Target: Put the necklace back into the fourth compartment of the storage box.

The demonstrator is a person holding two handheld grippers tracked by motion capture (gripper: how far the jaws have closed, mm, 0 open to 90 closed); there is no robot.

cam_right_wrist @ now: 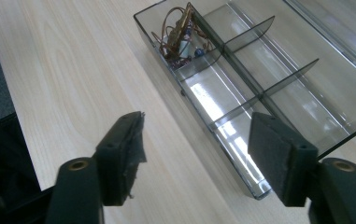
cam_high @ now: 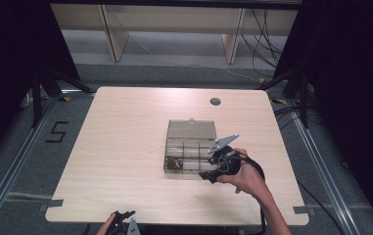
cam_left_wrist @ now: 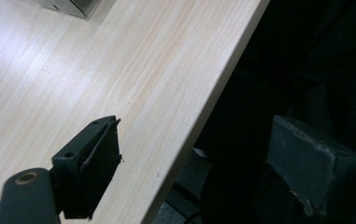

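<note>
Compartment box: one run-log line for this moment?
scene: open compartment box on table | contents: wire bundle, corner cell | right gripper: open, empty, beside box | left gripper: open, table edge

Box: the clear plastic compartment box sits on my pale wooden bench, right of its middle, lid laid open toward the far edge.
Contents: the small bundle of coiled wire and electronic parts lies in the box's near-left compartment.
Right claw: just beside the box's near-right corner, jaws apart, nothing between them.
Left claw: at the bench's near edge, well apart from the box, one jaw over the bench, one beyond it.
Hole: the round cable hole lies behind the box.
</note>
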